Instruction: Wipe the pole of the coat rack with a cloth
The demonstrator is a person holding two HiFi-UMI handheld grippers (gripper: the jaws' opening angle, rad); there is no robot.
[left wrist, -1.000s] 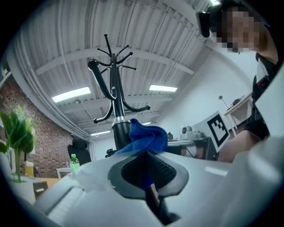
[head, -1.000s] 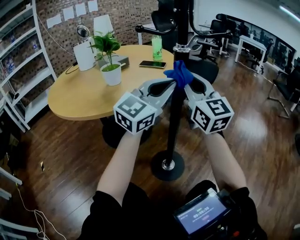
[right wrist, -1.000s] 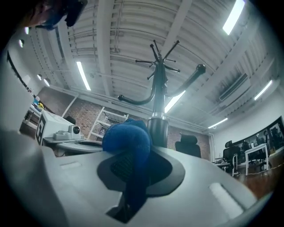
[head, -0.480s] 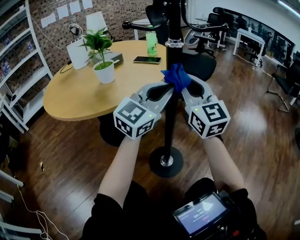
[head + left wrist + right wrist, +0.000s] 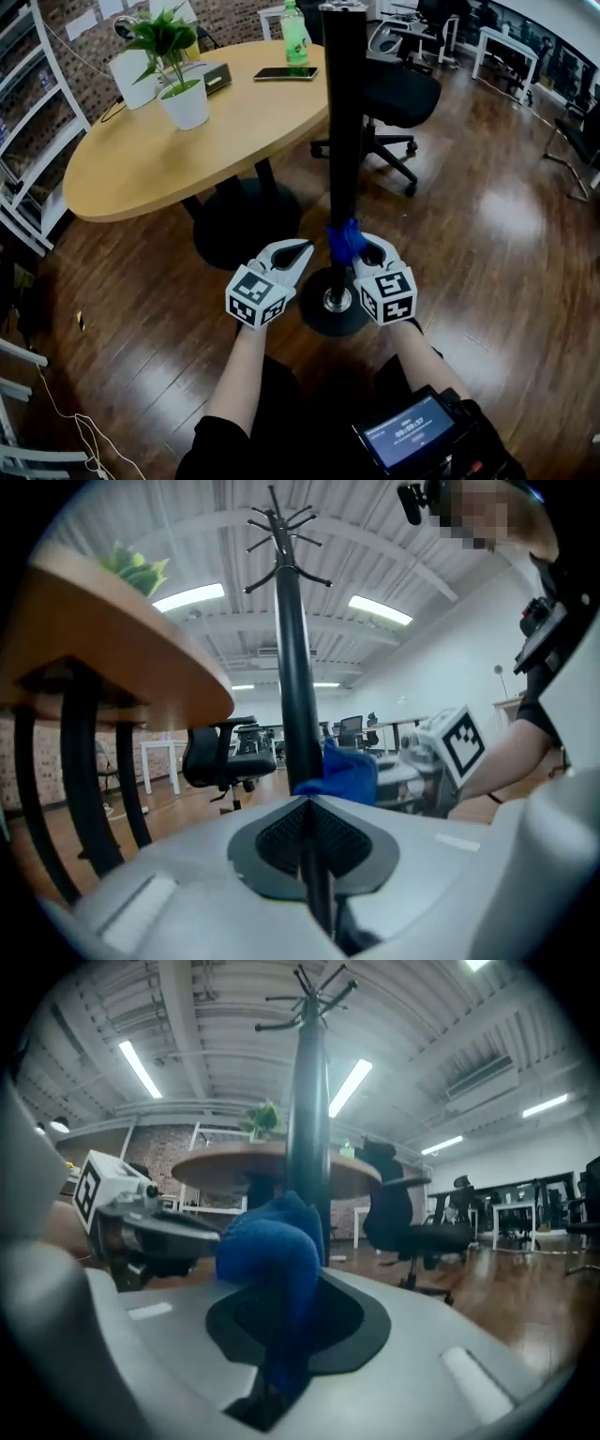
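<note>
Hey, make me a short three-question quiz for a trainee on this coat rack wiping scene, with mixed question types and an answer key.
1. Multiple choice: which gripper's fingers grip the blue cloth? A left, B right, C neither.
2. True or false: the cloth sits near the top of the pole.
3. Fill in: the potted plant stands on the round wooden ___.
Key: 1 B, the right gripper. 2 False, it sits low, just above the base. 3 table.
</note>
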